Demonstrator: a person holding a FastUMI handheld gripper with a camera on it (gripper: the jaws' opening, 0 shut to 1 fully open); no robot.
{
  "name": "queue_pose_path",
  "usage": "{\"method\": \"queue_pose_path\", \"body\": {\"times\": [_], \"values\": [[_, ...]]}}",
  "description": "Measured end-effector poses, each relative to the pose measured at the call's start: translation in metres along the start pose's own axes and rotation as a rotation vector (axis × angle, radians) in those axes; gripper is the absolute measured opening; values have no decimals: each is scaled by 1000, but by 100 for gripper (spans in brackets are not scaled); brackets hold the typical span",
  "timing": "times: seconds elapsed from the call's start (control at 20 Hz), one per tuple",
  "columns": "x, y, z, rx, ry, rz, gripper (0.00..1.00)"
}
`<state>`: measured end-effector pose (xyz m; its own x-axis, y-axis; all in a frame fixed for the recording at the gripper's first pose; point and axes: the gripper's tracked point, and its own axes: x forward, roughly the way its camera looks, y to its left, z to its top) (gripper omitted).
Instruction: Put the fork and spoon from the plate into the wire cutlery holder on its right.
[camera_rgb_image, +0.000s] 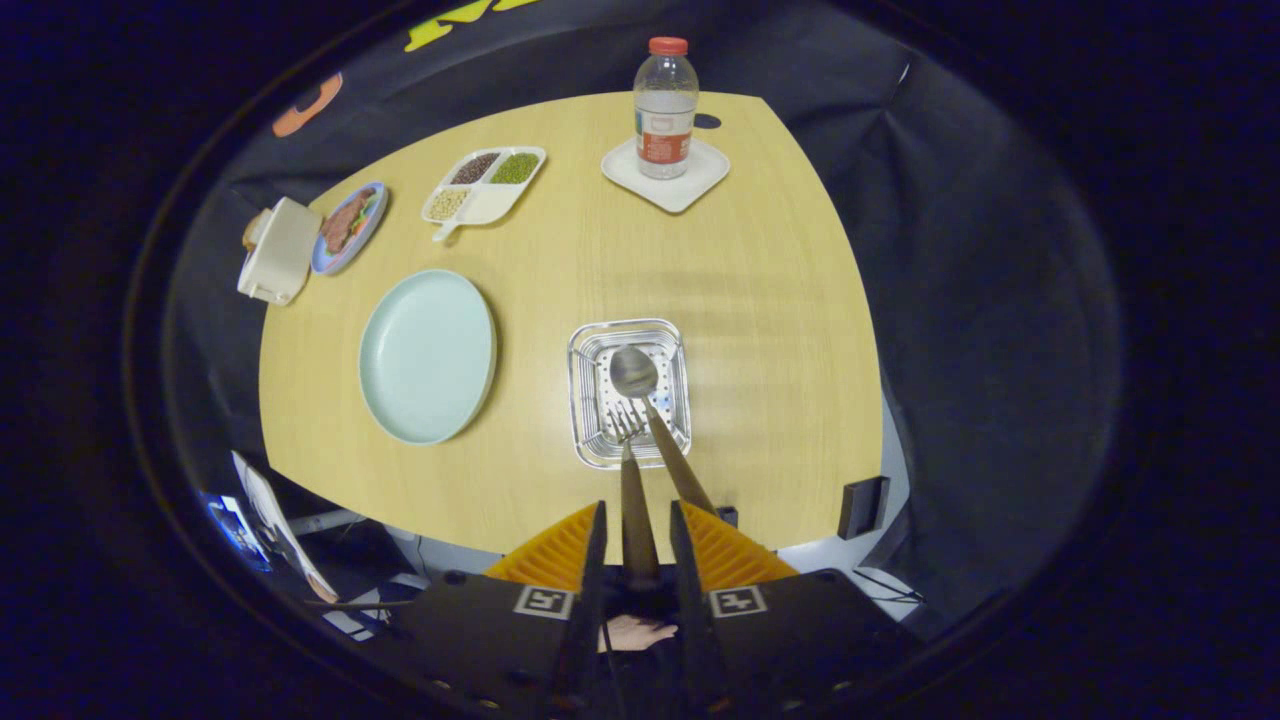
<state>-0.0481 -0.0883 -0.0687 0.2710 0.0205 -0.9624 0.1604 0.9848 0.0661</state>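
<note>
Item: my gripper (637, 530) clenched on fork (630, 470) and spoon (650, 400) handles together, heads poised over the wire cutlery holder (585, 400) for dropping; plate (428, 355) emptied.

A dark gripper (638, 520) body was seen, marked with two square black-and-white tags; ribbed fingers (560, 550) were fitted to it.

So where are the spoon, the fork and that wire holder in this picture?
spoon (634, 373): gripper view, on its bowl, over the holder.
fork (627, 424): gripper view, on its tines, beside the spoon's neck.
wire cutlery holder (583, 400): gripper view, on its left wall.
gripper (638, 530): gripper view, between fingertips clamping both handles.
</note>
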Motion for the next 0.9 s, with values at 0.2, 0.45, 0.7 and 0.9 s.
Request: {"method": "queue_pose_path", "body": {"times": [0.2,0.45,0.7,0.9], "values": [[-11,5,6,32,-70,33,94],[-42,14,29,40,-333,56,97],[-95,19,61,118,-784,197,97],[-134,-18,72,84,-1181,59,96]]}}
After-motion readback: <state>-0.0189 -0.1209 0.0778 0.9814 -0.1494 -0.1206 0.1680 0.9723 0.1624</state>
